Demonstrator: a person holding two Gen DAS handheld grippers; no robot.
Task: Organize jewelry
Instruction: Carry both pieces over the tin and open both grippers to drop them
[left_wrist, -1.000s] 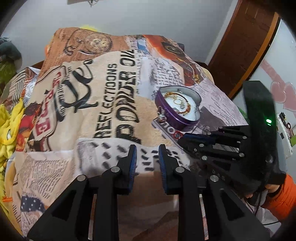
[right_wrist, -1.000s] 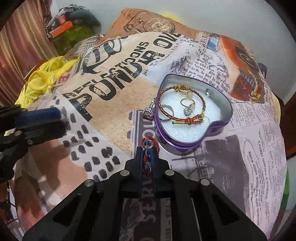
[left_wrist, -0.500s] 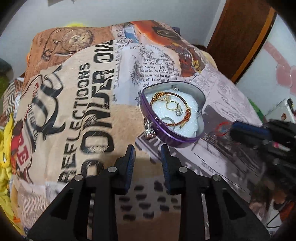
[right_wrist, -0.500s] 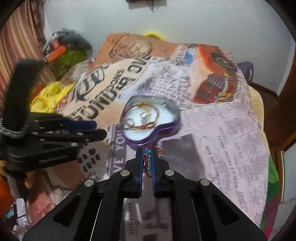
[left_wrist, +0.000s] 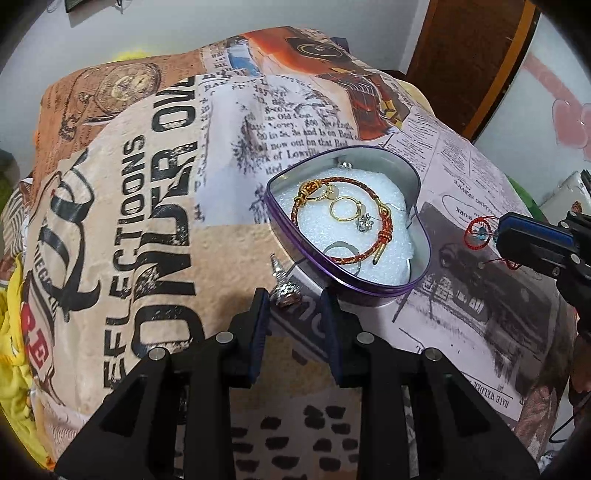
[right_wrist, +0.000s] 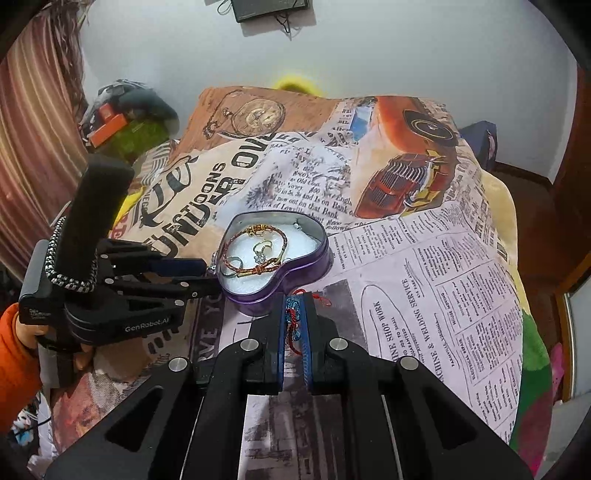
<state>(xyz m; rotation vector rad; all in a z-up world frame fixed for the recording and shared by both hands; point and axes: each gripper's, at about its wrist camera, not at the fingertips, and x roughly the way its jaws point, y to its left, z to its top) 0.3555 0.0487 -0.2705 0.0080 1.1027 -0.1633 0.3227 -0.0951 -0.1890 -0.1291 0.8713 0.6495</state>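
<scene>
A purple heart-shaped tin (left_wrist: 419, 280) (right_wrist: 310, 264) lined with white foam sits on the printed bedspread. It holds a red-and-gold braided bracelet (left_wrist: 340, 257) and gold rings (left_wrist: 345, 208). A silver charm (left_wrist: 285, 290) lies on the cloth against the tin's near wall. My left gripper (left_wrist: 293, 306) is open, its fingers on either side of the silver charm by the tin's edge. My right gripper (right_wrist: 294, 312) is shut on a red cord bracelet with blue beads (right_wrist: 293, 321) (left_wrist: 479, 233), held just right of the tin, above the cloth.
The newspaper-print bedspread (left_wrist: 147, 206) covers a rounded mound. Yellow cloth (left_wrist: 11, 332) lies at the left edge. A wooden door (left_wrist: 469, 55) stands at the back right. Clutter (right_wrist: 122, 118) sits by a curtain at the left in the right wrist view.
My left gripper has moved forward and right to the tin's near edge and the silver charm. My right gripper has lifted the red cord bracelet and drawn back from the tin.
</scene>
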